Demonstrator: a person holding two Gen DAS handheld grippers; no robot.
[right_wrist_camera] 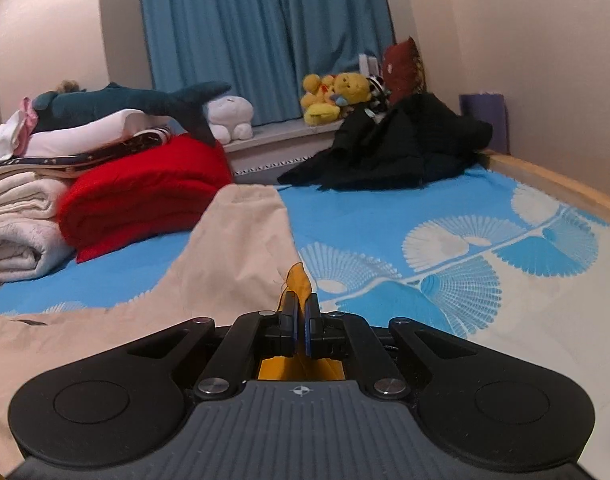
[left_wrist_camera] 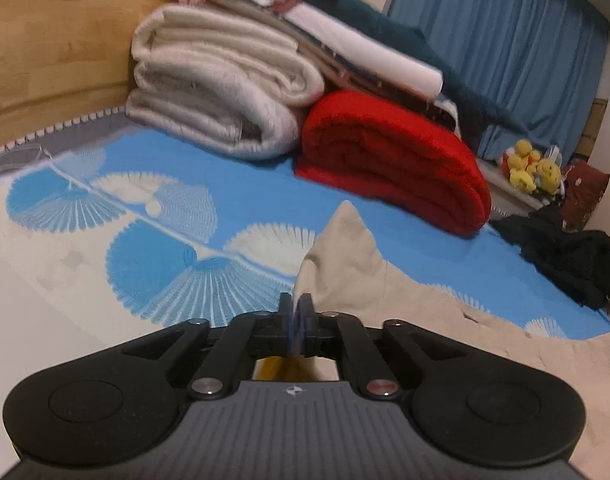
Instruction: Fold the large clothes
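Beige garment (right_wrist_camera: pixel 233 248) sprawled on the blue-patterned bed (right_wrist_camera: pixel 445 216), yellow lining showing; left gripper (left_wrist_camera: pixel 299 306) clamped on its edge, right gripper (right_wrist_camera: pixel 300 304) clamped on a yellow-lined corner; red blanket (left_wrist_camera: pixel 393 160) and cream blanket stack (left_wrist_camera: pixel 221 92) just behind, black clothes heap (right_wrist_camera: pixel 401 144) further right; no readable labels; left view blurred.

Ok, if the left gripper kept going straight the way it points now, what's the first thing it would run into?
Probably the beige garment itself: the left gripper is shut on it and a fold rises just ahead. Past that, likely the blue patterned bedsheet, short of the red blanket; depth is unclear.
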